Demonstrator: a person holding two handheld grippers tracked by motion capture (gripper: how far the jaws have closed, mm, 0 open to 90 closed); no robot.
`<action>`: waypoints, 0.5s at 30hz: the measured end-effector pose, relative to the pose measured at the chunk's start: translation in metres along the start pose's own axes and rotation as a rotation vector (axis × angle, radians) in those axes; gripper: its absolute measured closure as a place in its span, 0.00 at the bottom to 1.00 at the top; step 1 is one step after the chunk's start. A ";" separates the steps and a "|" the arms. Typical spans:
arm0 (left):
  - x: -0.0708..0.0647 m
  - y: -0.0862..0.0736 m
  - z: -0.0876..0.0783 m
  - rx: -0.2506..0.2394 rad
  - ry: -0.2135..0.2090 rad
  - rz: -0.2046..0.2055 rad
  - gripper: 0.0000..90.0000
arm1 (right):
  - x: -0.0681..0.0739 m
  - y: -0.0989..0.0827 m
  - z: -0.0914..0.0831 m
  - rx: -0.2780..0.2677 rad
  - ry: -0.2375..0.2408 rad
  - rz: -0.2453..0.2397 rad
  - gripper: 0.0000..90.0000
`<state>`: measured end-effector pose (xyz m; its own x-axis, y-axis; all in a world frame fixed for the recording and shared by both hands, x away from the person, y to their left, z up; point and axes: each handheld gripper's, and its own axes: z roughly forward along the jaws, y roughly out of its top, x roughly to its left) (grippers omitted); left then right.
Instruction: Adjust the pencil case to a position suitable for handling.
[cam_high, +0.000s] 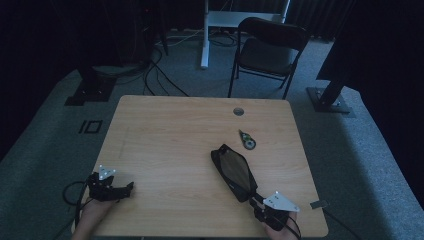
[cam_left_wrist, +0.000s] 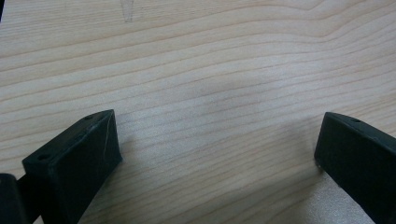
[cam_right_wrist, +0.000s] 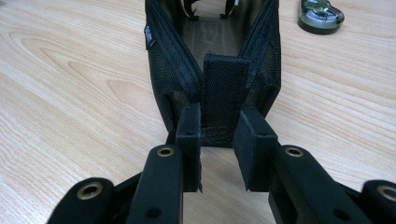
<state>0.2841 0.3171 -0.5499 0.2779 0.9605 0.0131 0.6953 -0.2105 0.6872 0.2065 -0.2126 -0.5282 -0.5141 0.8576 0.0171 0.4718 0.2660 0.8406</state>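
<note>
- Dim room, grey carpet, a black chair (cam_high: 270, 47) beyond the far edge of my wooden table (cam_high: 165, 145).
- My right gripper (cam_right_wrist: 218, 140) is clenched on the near end of the black mesh pouch (cam_right_wrist: 215, 60), jaws pinching its fabric tab.
- The pouch lies on the table's right half, unzipped, its open top facing up, stretching away from my right hand toward the table's middle.
- A small dark green-tinted gadget (cam_right_wrist: 320, 17) rests just beyond the pouch's far end, apart from it.
- My left gripper (cam_left_wrist: 215, 154) sits released at the near left edge, jaws wide over bare wood.
</note>
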 end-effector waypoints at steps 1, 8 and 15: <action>0.000 0.000 0.000 0.000 0.000 0.000 0.00 | 0.000 0.001 -0.001 0.002 0.006 0.000 0.80; 0.000 0.000 0.000 0.000 0.000 0.000 0.00 | -0.002 0.012 -0.013 -0.039 0.000 -0.021 0.61; 0.000 0.000 0.000 0.000 0.000 0.000 0.00 | -0.016 0.027 -0.024 -0.085 -0.030 -0.018 0.56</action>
<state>0.2841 0.3172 -0.5499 0.2781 0.9605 0.0130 0.6952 -0.2106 0.6873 0.2105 -0.2295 -0.4927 -0.4996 0.8662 -0.0138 0.3992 0.2444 0.8837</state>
